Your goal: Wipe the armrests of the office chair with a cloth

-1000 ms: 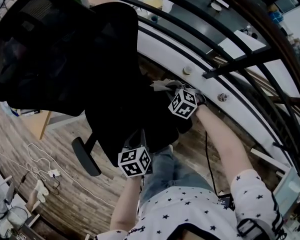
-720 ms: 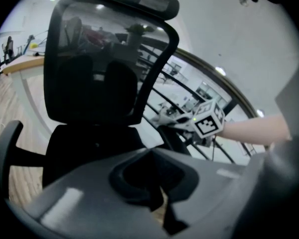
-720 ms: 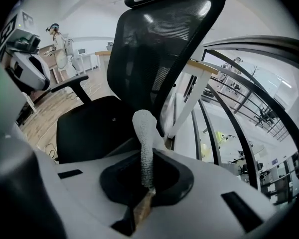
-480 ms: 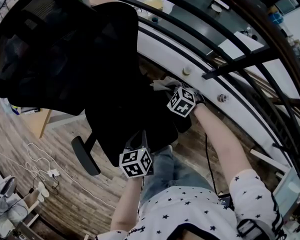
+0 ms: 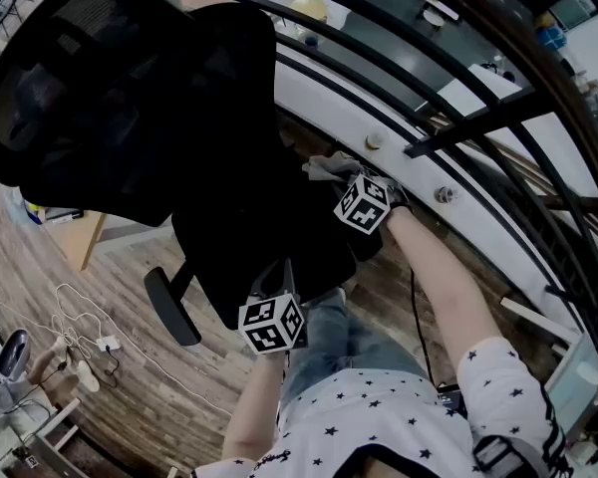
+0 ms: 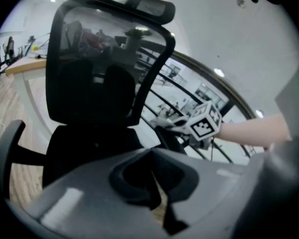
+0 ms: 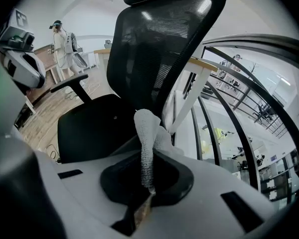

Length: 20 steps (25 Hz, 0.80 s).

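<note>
The black office chair (image 5: 259, 227) has a mesh back (image 5: 110, 98) and stands in front of me. Its left armrest (image 5: 172, 308) sticks out over the floor. My right gripper (image 5: 347, 179) is at the chair's right side by the railing, shut on a grey cloth (image 5: 329, 164). The cloth hides the right armrest in the head view. In the right gripper view, the cloth (image 7: 147, 133) rises from the closed jaws of the right gripper (image 7: 147, 185). My left gripper (image 5: 282, 269) hovers at the seat's front edge. Its jaws are shut with nothing in them, as the left gripper (image 6: 151, 169) shows.
A curved black railing (image 5: 429, 98) with glass runs close behind the chair on the right. White cables and a plug strip (image 5: 90, 352) lie on the wooden floor at lower left. A pale wooden desk corner (image 5: 80, 249) is at left. A person (image 7: 60, 41) stands far off.
Almost nothing has changed. The chair has shifted very slightly in the view, and both grippers stay where they were, the right one still shut on the cloth.
</note>
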Motion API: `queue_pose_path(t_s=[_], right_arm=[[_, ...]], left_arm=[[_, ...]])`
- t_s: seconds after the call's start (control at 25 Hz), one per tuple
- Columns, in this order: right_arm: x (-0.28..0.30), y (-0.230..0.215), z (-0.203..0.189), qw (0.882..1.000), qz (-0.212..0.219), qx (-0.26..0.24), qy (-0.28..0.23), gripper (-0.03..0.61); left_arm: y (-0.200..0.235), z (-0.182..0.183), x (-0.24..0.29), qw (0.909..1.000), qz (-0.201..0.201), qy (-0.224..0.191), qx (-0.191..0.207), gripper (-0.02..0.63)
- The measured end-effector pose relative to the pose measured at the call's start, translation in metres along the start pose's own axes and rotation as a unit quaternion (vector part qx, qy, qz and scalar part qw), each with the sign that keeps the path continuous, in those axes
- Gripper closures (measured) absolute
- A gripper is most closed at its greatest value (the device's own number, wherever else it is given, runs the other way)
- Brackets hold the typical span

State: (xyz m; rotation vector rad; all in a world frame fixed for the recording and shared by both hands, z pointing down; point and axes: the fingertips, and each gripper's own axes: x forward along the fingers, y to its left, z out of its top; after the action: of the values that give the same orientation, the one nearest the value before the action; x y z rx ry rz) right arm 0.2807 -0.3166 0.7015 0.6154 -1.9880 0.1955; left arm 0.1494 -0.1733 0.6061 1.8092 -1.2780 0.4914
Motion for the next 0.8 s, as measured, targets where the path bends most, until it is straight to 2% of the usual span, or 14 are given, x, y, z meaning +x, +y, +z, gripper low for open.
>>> queue_pose_path(t_s=[0.8], right_arm=[[-0.02,0.035,-0.026,1.0,0.004,-0.003,0.005,0.554]], left_arm=[[-0.011,-0.016,-0.015,0.9999,-0.008,-0.005,0.011,0.606]])
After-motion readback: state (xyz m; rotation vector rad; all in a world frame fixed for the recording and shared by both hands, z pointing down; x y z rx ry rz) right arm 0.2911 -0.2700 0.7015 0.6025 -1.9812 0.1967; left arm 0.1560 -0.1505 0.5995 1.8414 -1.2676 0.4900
